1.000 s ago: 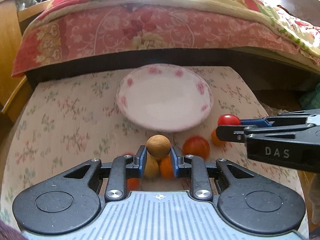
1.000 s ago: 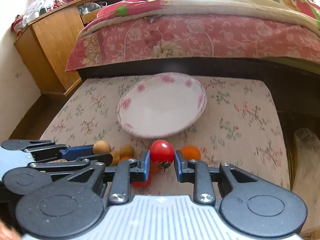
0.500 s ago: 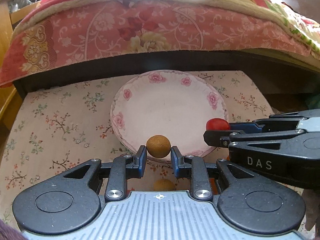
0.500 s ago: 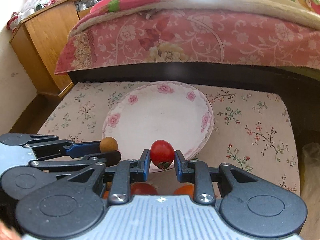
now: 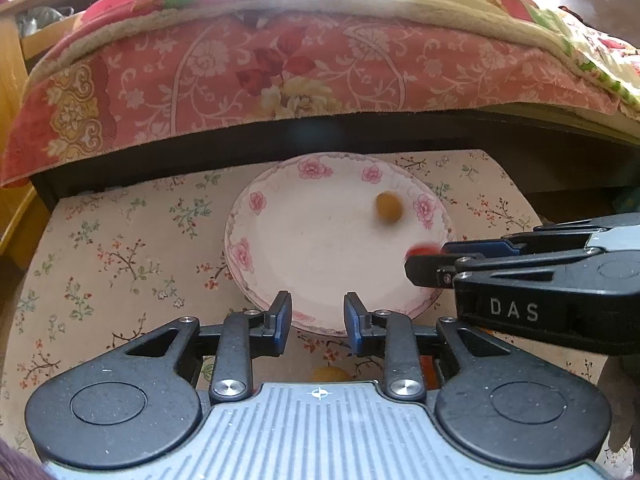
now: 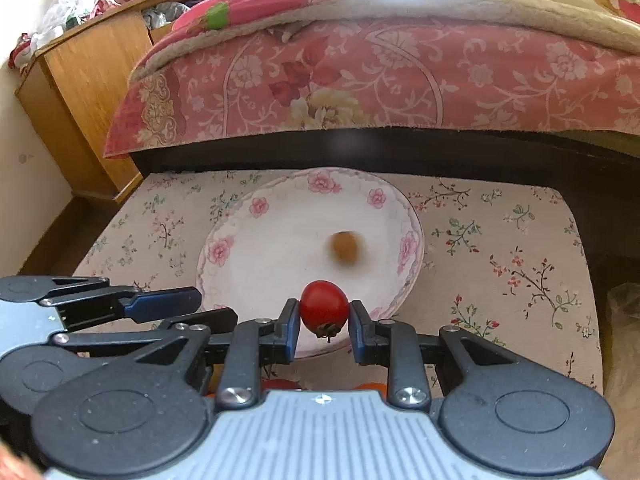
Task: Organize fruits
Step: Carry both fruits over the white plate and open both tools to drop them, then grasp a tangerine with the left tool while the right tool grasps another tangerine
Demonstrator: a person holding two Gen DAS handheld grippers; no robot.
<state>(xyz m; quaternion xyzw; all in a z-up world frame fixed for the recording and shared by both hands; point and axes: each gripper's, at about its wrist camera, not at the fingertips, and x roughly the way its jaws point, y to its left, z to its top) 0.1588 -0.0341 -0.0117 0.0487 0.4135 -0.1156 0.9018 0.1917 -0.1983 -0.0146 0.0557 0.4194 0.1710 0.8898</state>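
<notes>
A white plate with pink flowers (image 5: 256, 204) (image 6: 260, 206) lies on the floral-covered table. A small brown round fruit (image 5: 388, 207) (image 6: 344, 247) is blurred inside the plate, towards its right side. My left gripper (image 5: 316, 314) is open and empty over the plate's near rim; in the right wrist view it shows at the left (image 6: 208, 308). My right gripper (image 6: 323, 316) is shut on a red cherry tomato (image 6: 323, 307) (image 5: 422, 249) over the plate's near right rim. Orange and yellow fruits (image 5: 330, 374) (image 6: 370, 385) lie below the grippers, mostly hidden.
A bed with a pink floral cover (image 5: 280, 64) overhangs just behind the table. A wooden cabinet (image 6: 80, 92) stands at the far left. The table's right edge (image 6: 576, 240) drops to a dark floor, with a plastic bag (image 6: 624, 312) beside it.
My left gripper has opened and let go of the brown fruit, which now moves in the plate. Both grippers have moved forward over the plate's near rim.
</notes>
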